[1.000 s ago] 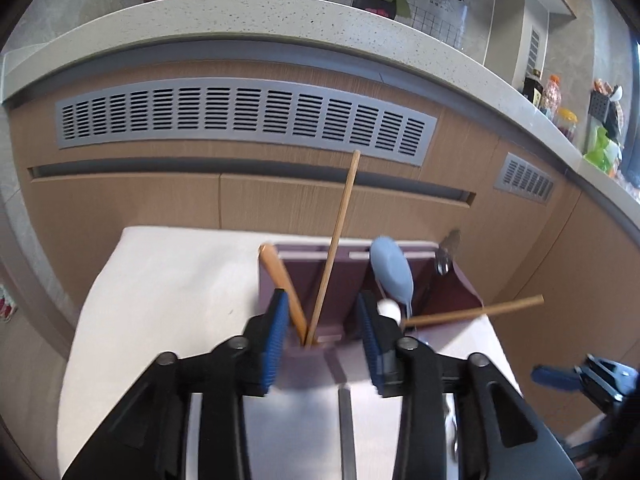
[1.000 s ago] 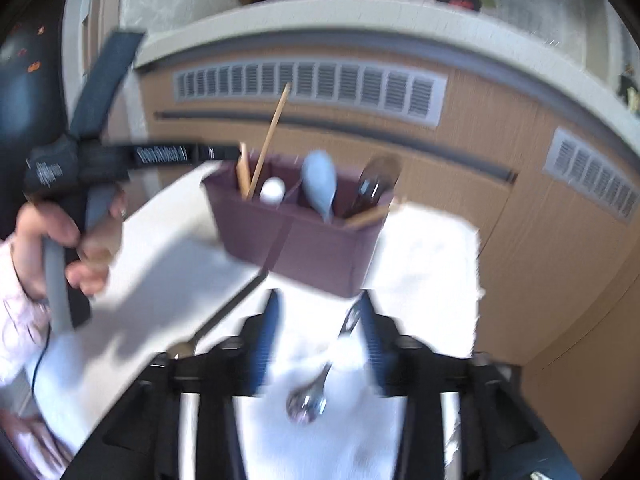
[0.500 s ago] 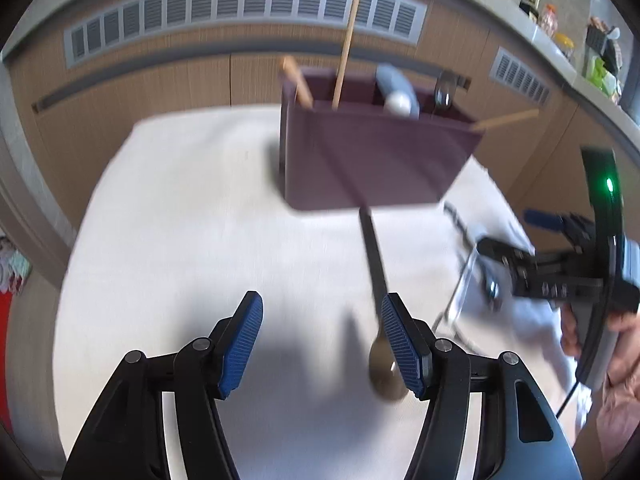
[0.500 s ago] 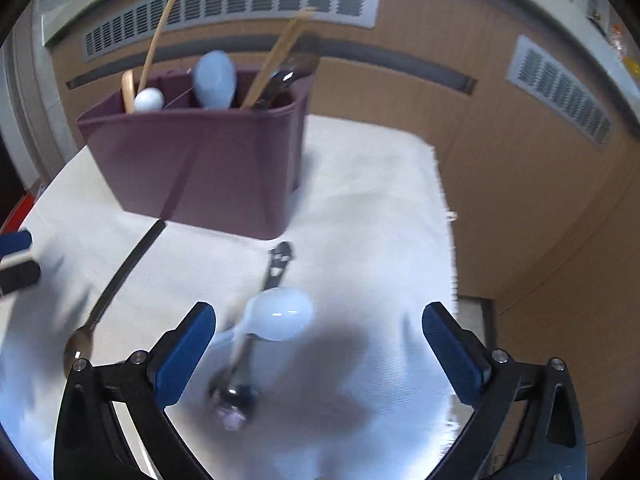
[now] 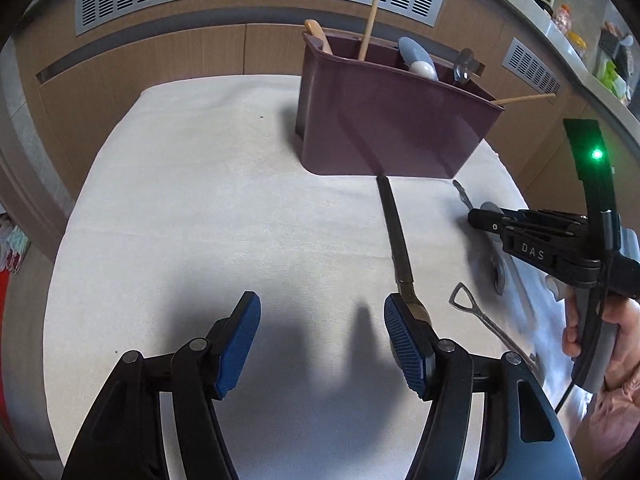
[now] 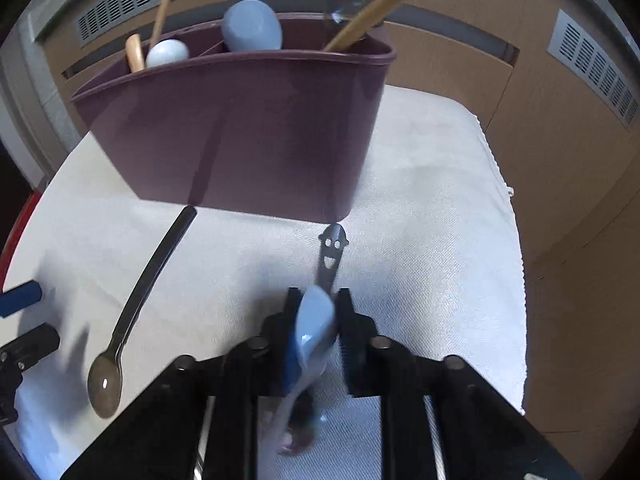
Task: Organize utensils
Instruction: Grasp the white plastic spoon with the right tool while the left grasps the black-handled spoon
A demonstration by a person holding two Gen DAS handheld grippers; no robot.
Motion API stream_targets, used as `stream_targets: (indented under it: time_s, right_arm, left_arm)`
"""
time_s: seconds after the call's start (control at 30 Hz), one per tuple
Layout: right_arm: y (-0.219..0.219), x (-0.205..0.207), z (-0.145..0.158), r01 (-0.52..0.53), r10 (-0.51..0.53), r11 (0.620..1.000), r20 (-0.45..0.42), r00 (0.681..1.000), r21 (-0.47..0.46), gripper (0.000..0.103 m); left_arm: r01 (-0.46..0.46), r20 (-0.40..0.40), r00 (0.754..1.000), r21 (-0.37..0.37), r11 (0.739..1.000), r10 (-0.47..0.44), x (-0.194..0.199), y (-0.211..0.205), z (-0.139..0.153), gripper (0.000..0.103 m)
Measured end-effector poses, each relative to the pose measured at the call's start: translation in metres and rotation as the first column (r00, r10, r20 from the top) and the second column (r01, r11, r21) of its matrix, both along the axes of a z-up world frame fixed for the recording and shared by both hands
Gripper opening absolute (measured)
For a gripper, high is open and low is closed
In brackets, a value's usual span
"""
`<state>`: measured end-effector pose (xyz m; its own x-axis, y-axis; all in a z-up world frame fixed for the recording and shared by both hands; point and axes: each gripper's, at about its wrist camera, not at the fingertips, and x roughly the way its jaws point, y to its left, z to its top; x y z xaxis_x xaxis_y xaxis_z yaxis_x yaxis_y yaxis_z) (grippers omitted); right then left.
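Closing your right gripper [image 6: 316,312] on the pale blue spoon [image 6: 314,320], you are keeping your left gripper [image 5: 320,340] apart over the white cloth [image 5: 200,220], gripping nothing.

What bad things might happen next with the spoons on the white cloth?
1. The right gripper, jaws closing, pinches the light blue spoon right above the smiley-handled metal spoon; lifting might drag that one along.
2. The left gripper is open with the dark long-handled spoon beside its right pad rather than between the pads, so closing here may miss or nudge it.
3. The purple caddy is already crowded, so a new spoon could snag.
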<state>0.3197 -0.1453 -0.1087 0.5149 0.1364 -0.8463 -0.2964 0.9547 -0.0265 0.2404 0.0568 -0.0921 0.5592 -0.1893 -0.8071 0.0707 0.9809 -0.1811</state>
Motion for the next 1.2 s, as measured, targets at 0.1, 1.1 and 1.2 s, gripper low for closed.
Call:
stream_targets:
  time_s: [0.1, 1.1, 1.2]
  right_arm:
    - [-0.006, -0.015, 0.005, -0.050, 0.050, 0.998, 0.002, 0.999, 0.028, 0.009]
    - [-0.099, -0.086, 0.020, -0.026, 0.018, 0.991, 0.063, 0.998, 0.128, 0.009]
    - [-0.101, -0.089, 0.022, -0.027, 0.017, 0.989, 0.069, 0.997, 0.148, 0.009]
  left_arm:
    - [0.039, -0.008, 0.999, -0.002, 0.999, -0.039, 0.000, -0.010, 0.000, 0.065]
    - [0.286, -0.012, 0.958, 0.093, 0.954, -0.286, 0.035, -0.165, 0.007, 0.052]
    - [0.225, 0.028, 0.974, 0.058, 0.973, -0.226, 0.024, -0.133, 0.017, 0.052]
